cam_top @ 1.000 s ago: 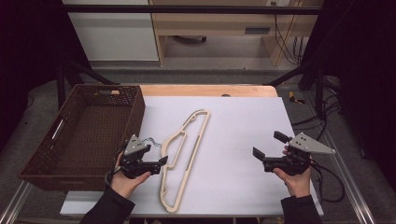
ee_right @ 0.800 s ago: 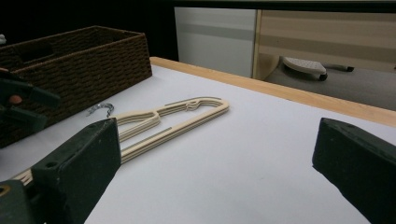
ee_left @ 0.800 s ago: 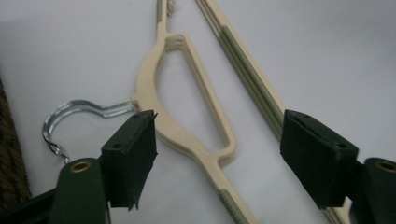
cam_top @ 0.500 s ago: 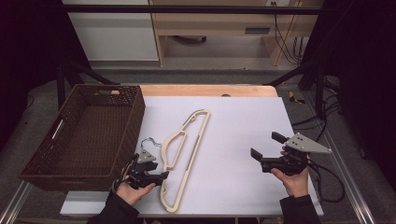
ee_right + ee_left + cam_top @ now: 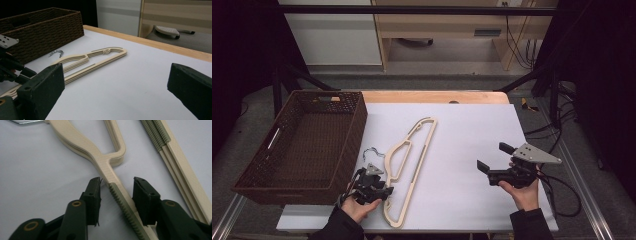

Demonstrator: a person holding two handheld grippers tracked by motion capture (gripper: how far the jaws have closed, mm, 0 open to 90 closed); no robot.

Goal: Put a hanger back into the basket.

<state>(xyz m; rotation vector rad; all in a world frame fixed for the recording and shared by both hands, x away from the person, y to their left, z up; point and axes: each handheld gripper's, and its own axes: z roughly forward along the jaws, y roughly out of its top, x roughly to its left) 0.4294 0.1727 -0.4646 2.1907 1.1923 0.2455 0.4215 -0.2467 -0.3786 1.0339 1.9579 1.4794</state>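
1. At the table's near left edge, the left gripper [image 5: 371, 186] had dropped towards the person from a second earlier; its jaws stood apart astride the hangers' [image 5: 410, 165] ribbed shoulder arm, not yet closed on it.
2. The hangers, apparently a cream stack, lay flat on the white sheet [image 5: 462, 135], metal hook [image 5: 373, 152] just beside the basket [image 5: 302, 145].
3. The right gripper [image 5: 492, 167], well apart, hovered wide open and empty.
4. That shift suggested a grasp of the stack was imminent, perhaps for the basket.
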